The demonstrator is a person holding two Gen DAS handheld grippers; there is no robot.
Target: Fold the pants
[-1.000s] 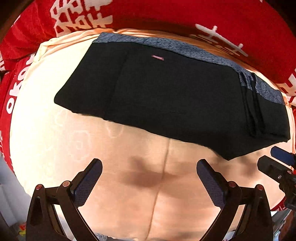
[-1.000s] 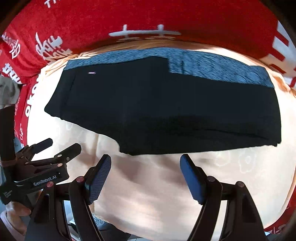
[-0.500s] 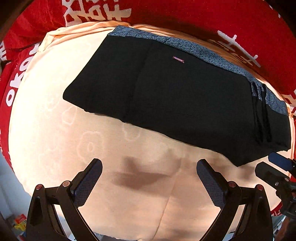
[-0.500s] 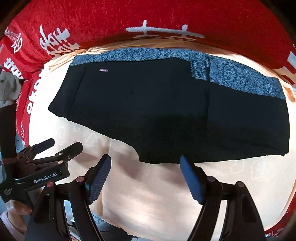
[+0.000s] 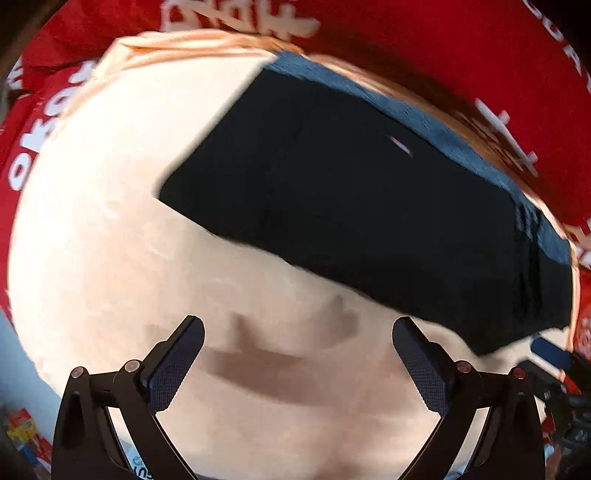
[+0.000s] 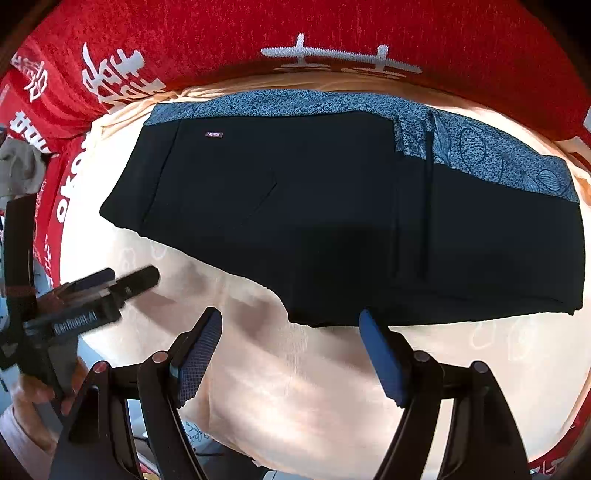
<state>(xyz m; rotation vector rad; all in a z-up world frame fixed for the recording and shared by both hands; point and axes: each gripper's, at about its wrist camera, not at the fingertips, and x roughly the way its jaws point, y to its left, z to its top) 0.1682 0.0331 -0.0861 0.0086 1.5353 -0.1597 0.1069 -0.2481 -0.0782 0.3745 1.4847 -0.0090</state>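
**Both tongs empty above the folded pants**

The black pants (image 6: 332,214) lie folded flat on a peach cloth (image 6: 314,398), their blue patterned waistband (image 6: 480,151) along the far edge (a red blanket (image 6: 332,33) lies beyond it). The right tongs (image 6: 291,350) gape wide just short of the near hem, holding nothing. The left tongs (image 5: 299,362) hang wide open over bare cloth, also empty.

Black pants (image 6: 332,221) with blue patterned band on peach cloth (image 6: 295,387), red blanket (image 6: 332,29).
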